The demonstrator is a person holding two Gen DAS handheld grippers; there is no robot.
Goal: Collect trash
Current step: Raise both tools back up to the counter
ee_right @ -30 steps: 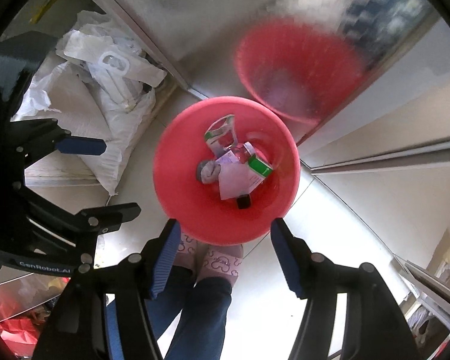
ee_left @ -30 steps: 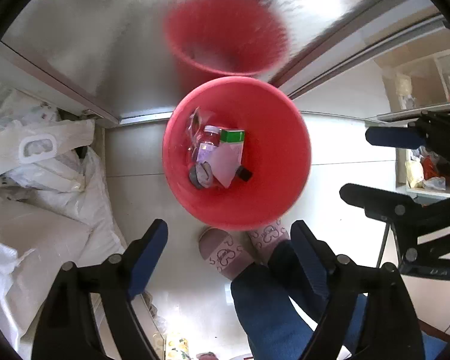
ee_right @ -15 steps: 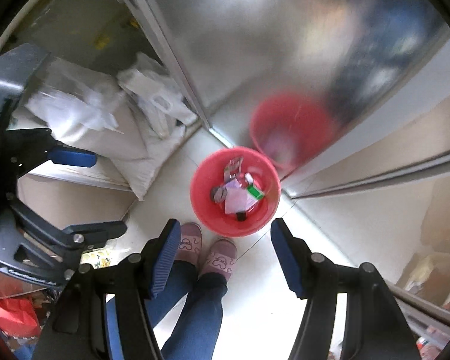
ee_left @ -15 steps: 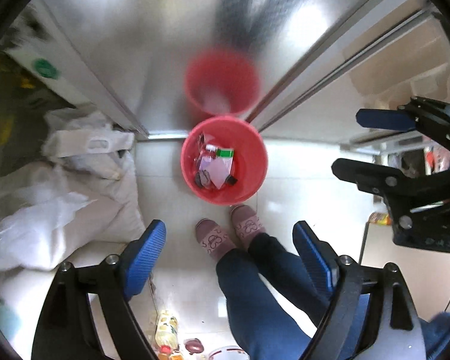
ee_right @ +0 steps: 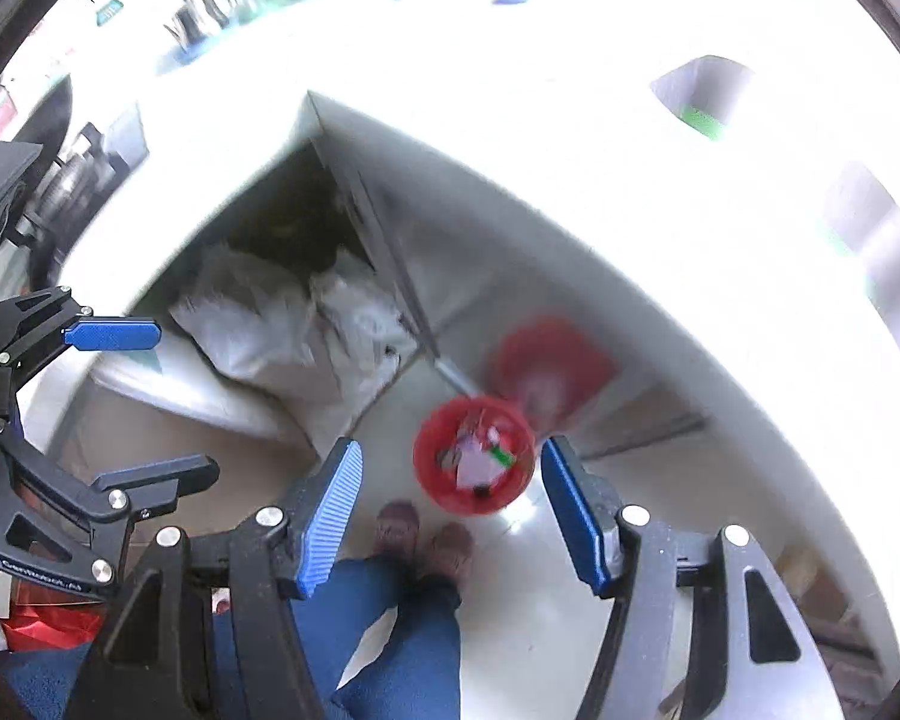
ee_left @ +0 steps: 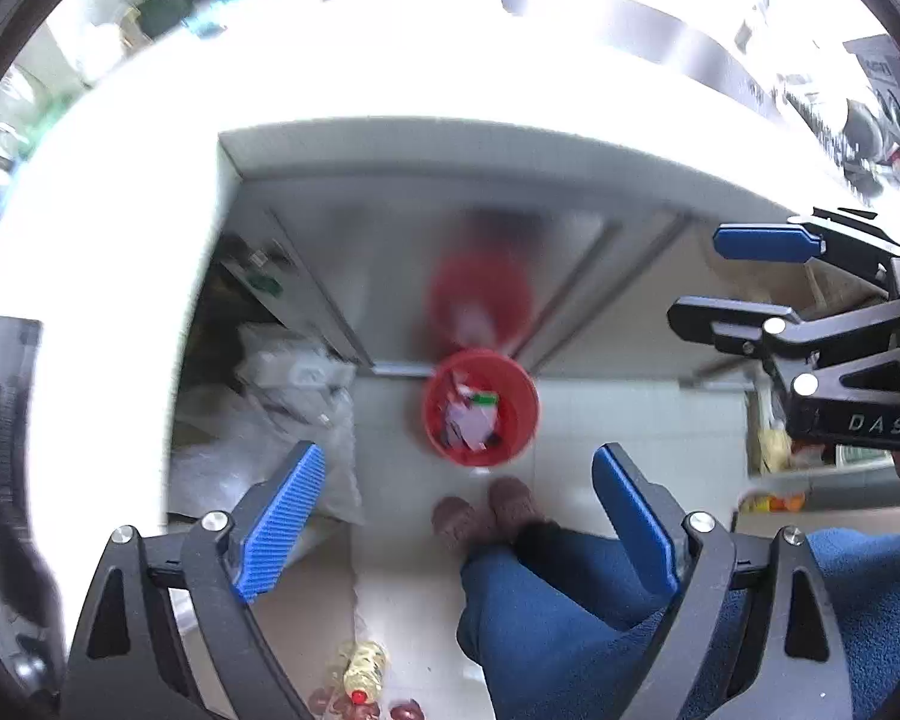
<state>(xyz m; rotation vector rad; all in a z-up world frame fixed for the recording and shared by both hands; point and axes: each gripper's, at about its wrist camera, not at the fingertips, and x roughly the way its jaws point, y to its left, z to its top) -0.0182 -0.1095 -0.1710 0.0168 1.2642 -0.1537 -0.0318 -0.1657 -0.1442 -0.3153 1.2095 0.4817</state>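
Note:
A red bin (ee_left: 513,387) stands on the tiled floor far below, against a shiny metal cabinet front; it shows again as the red bin (ee_right: 432,450) in the right wrist view. Trash (ee_left: 474,417) lies inside: pale paper, a green-topped piece and small dark bits. My left gripper (ee_left: 456,471) hangs high above the bin, open, with nothing between its blue pads. My right gripper (ee_right: 450,453) is also open and empty, at the same height. Each gripper sees the other at its side: the right gripper (ee_left: 714,279) and the left gripper (ee_right: 156,402).
A bright white countertop (ee_left: 390,72) curves across the upper half of both views, its edge above the bin. White bags (ee_left: 288,414) pile up left of the bin. The person's blue-trousered legs (ee_left: 546,594) and slippers (ee_left: 486,510) stand before it. A bottle (ee_left: 363,669) lies on the floor.
Both grippers have risen well above the bin, which now looks much smaller. The white countertop and the shelves behind it have come into view. Both grippers stay empty.

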